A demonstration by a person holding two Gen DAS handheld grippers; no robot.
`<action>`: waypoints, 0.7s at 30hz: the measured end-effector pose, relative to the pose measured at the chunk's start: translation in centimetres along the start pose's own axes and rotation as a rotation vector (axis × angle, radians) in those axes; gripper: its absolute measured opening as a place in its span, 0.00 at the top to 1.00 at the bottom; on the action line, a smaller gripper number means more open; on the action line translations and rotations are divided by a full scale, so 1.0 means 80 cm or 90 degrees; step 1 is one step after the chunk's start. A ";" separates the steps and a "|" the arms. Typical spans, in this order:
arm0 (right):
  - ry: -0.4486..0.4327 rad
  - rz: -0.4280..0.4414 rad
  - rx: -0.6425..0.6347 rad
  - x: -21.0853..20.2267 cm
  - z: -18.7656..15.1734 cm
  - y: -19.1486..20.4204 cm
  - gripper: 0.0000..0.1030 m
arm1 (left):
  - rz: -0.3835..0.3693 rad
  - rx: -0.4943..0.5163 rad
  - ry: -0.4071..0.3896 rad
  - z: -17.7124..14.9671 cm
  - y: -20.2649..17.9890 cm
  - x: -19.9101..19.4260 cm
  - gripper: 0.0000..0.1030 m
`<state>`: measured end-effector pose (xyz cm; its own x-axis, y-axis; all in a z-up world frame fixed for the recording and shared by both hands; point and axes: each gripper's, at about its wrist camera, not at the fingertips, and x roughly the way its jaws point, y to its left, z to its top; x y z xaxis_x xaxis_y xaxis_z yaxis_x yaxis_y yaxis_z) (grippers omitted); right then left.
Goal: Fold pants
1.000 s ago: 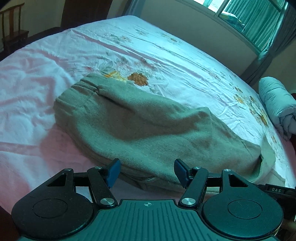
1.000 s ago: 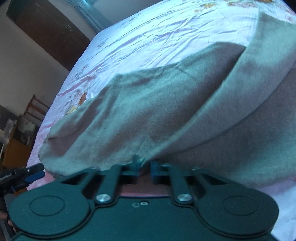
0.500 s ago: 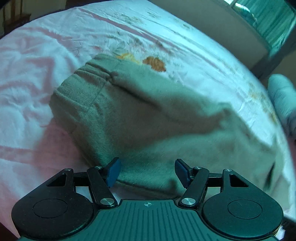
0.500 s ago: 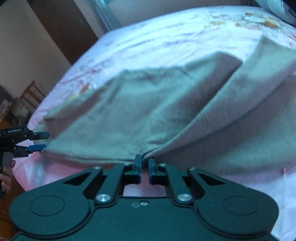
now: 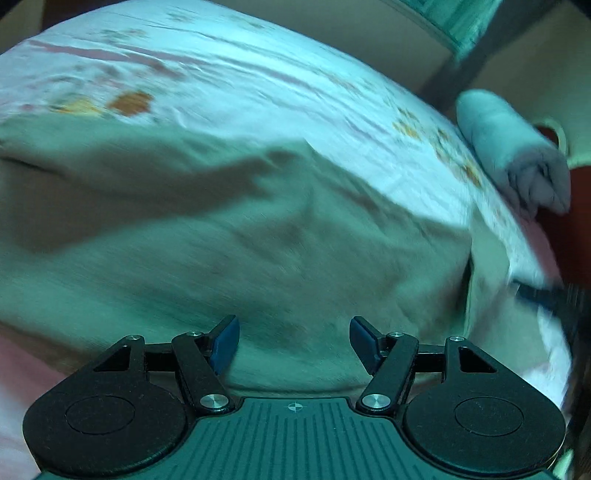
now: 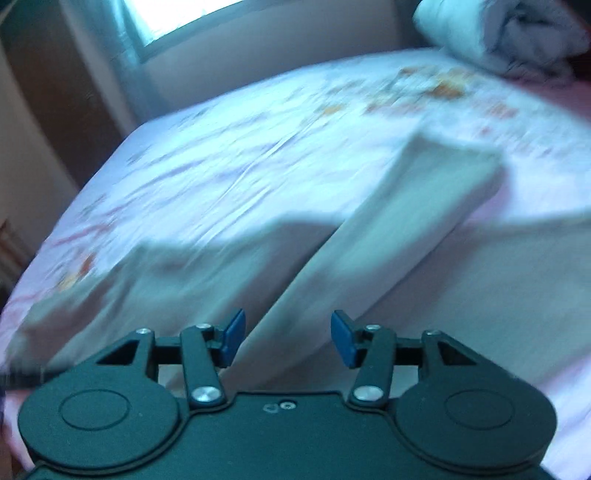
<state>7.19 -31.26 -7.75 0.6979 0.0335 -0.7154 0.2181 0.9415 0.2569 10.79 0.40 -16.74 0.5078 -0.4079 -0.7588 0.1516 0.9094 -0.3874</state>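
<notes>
We see the pants (image 5: 229,236) lying folded on the bed (image 5: 280,92), a grey-green fleece bundle spread across the near part of the floral sheet. In the right wrist view the pants (image 6: 369,236) show as overlapping layers, one long strip running diagonally up and away from the camera over a wider layer beneath it, with a further layer to its left. Both views are blurred by motion, so we cannot make out seams or the waistband.

Our left hand-held gripper (image 5: 294,341) sits low over the near edge of the cloth with its blue-padded fingers (image 5: 225,341) spread wide and nothing between them. Our right hand-held gripper (image 6: 288,338) is likewise spread apart, its blue fingers (image 6: 232,334) on either side of the near end of the diagonal strip without clamping it; whether they touch the fabric we cannot tell.

Farther out, a rolled grey quilt (image 5: 513,162) rests at the far corner of the bed, and it also appears in the right wrist view (image 6: 506,33). A window (image 6: 184,18) with a teal curtain stands behind the bed.
</notes>
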 end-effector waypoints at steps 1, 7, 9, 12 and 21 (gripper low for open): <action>-0.015 -0.032 -0.007 0.003 0.018 -0.009 0.56 | 0.015 0.023 -0.001 -0.008 -0.010 0.003 0.36; -0.016 -0.123 -0.016 0.054 0.107 -0.053 0.51 | 0.039 0.072 -0.004 -0.015 -0.027 0.001 0.36; -0.002 -0.141 -0.017 0.079 0.131 -0.064 0.50 | 0.053 0.087 -0.012 -0.018 -0.029 -0.001 0.36; 0.016 -0.173 0.001 0.124 0.159 -0.071 0.50 | 0.082 0.083 -0.061 -0.012 -0.018 -0.016 0.36; 0.078 -0.271 0.010 0.209 0.178 -0.064 0.50 | 0.228 -0.020 -0.169 0.045 0.133 -0.079 0.36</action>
<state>27.50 -40.30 -11.78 0.4577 -0.3164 -0.8309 0.4803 0.8744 -0.0685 12.24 12.95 -14.16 0.7248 -0.0295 -0.6883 -0.0968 0.9848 -0.1441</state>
